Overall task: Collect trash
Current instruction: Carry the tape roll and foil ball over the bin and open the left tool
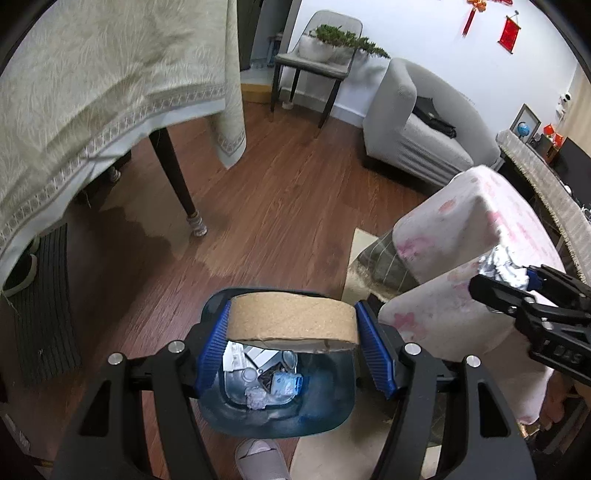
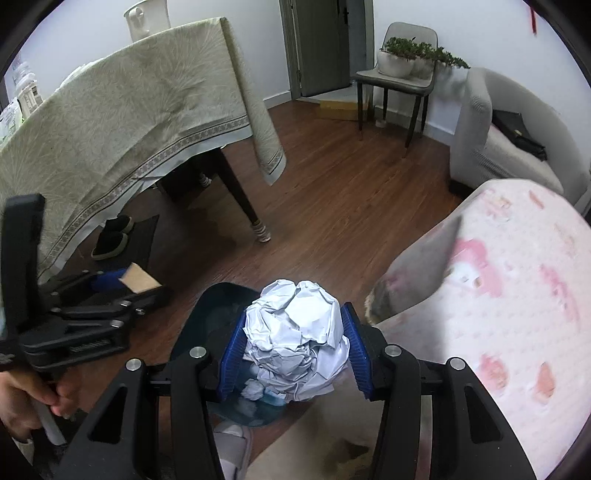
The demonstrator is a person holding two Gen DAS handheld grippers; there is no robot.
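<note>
Clearly both loads hang above the blue bin (image 1: 277, 410) so they fall inside — the left gripper (image 1: 291, 354) clamps a cardboard ring (image 1: 293, 317), the right gripper (image 2: 293, 354) squeezes a crumpled paper ball (image 2: 299, 336).

We find almost no readable writing here. In the left wrist view, the right gripper (image 1: 506, 278) carries raised letters on its black body near the frame's right edge, but they appear upside down and we cannot make them out with confidence. Two red hanging ornaments (image 1: 509, 32) on the white wall may bear characters; they are too small for us to read. We see no other labels, numbers or brands.
</note>
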